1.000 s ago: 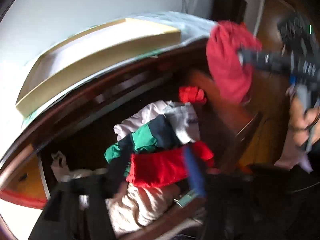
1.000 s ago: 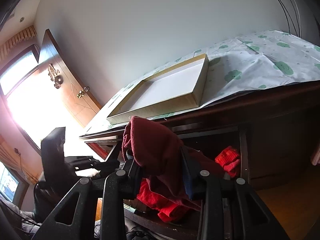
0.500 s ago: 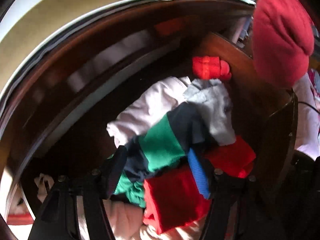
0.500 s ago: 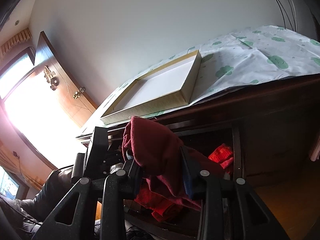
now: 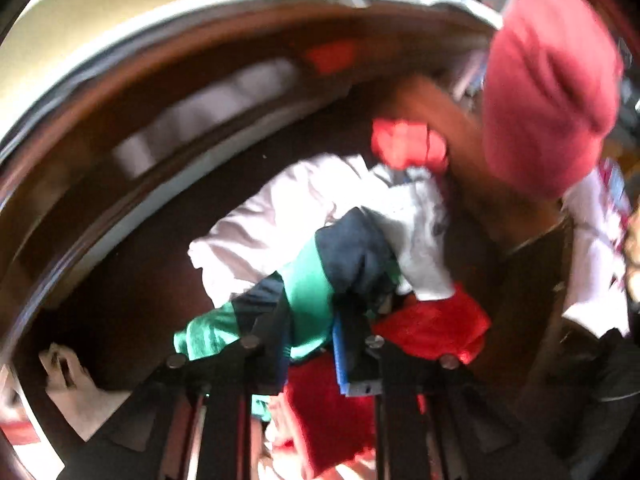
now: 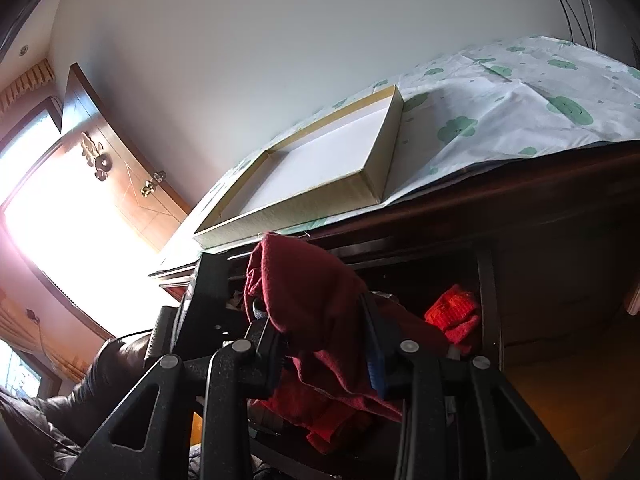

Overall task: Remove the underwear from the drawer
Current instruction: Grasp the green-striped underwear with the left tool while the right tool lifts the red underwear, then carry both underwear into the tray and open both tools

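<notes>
Underwear: left claw [image 5: 310,332] pinches green-navy pair [image 5: 308,280]; right claw [image 6: 326,344] grips maroon pair [image 6: 308,292].

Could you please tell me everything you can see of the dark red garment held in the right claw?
The dark red garment is a soft, fuzzy-looking cloth, crumpled and draped over the right claw, whose fingers are shut on it. It bunches up above the fingers and hangs in folds below them. It is raised in front of the open drawer, below the box. The left wrist view shows it as a blurred red bundle.
</notes>
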Available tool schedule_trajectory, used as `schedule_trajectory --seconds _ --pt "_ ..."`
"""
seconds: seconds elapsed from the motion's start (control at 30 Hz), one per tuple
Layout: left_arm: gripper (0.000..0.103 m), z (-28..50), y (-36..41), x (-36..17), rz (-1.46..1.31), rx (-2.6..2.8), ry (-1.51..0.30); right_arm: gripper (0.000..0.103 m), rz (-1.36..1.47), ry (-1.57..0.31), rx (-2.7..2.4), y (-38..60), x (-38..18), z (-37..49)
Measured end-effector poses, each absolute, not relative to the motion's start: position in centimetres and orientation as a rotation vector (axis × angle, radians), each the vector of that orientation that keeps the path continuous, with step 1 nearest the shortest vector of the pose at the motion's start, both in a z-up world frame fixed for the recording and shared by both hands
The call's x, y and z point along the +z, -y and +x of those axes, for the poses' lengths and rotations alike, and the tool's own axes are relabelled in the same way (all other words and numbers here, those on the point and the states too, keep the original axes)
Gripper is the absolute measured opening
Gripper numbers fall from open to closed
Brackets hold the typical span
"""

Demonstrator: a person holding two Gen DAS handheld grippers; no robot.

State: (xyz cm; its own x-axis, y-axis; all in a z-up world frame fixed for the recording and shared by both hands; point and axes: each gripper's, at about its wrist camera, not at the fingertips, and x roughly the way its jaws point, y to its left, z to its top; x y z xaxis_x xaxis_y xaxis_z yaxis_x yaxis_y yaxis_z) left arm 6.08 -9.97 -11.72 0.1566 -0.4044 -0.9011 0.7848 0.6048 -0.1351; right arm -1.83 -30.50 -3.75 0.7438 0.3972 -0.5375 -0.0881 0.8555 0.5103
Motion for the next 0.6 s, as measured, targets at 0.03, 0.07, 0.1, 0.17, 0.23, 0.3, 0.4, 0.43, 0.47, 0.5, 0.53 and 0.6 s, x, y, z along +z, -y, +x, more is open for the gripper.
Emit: schedule_trajectory --seconds 0.03,0.07,0.1,0.17,0.23,0.3,0.4,0.43,0.47,0.5,0.53,0.6 --pt "0.015 5.9 9.3 -11.2 0.387 -0.877 -1.103 0.037 0.477 -0.679 0.273 30.5 -3.5 -2.0" --pt "0.015 5.4 8.5 -10.4 0.364 -0.863 -1.077 0.037 0.474 -0.672 0.270 30.4 -3.3 -2.2" --pt "0.015 5.0 7.6 -9.8 0.346 -0.860 -1.059 0.037 0.472 -0.665 0.267 30.4 -3.1 -2.3" --pt "0.015 4.3 6.2 -8.3 0.296 -0.861 -1.022 0.037 0.477 -0.650 0.265 30.5 -2.6 -2.6" --pt "0.015 3.6 4.7 -6.7 0.243 -0.849 -0.978 0.037 0.479 -0.640 0.267 30.4 -2.1 -2.7" --pt "0.015 3.4 2.9 -4.9 0.190 -0.849 -0.934 0.037 0.473 -0.629 0.274 30.0 -1.6 -3.0" --pt "0.015 2.3 1.1 -2.3 0.153 -0.847 -0.865 0.037 0.462 -0.619 0.286 29.3 -0.9 -3.1" --pt "0.015 1.9 0.6 -1.5 0.151 -0.847 -0.846 0.037 0.458 -0.616 0.288 29.1 -0.6 -3.2" --pt "0.015 1.7 0.1 -0.7 0.149 -0.847 -0.826 0.037 0.457 -0.611 0.292 28.8 -0.3 -3.2" --pt "0.015 1.3 -0.5 0.3 0.144 -0.845 -0.801 0.037 0.460 -0.607 0.299 28.7 0.0 -3.2" --pt "0.015 1.2 -0.6 1.1 0.135 -0.841 -0.779 0.037 0.464 -0.601 0.307 28.6 0.3 -3.1" --pt "0.015 0.8 -1.9 3.1 0.102 -0.833 -0.735 0.037 0.470 -0.588 0.320 28.3 1.2 -2.9"
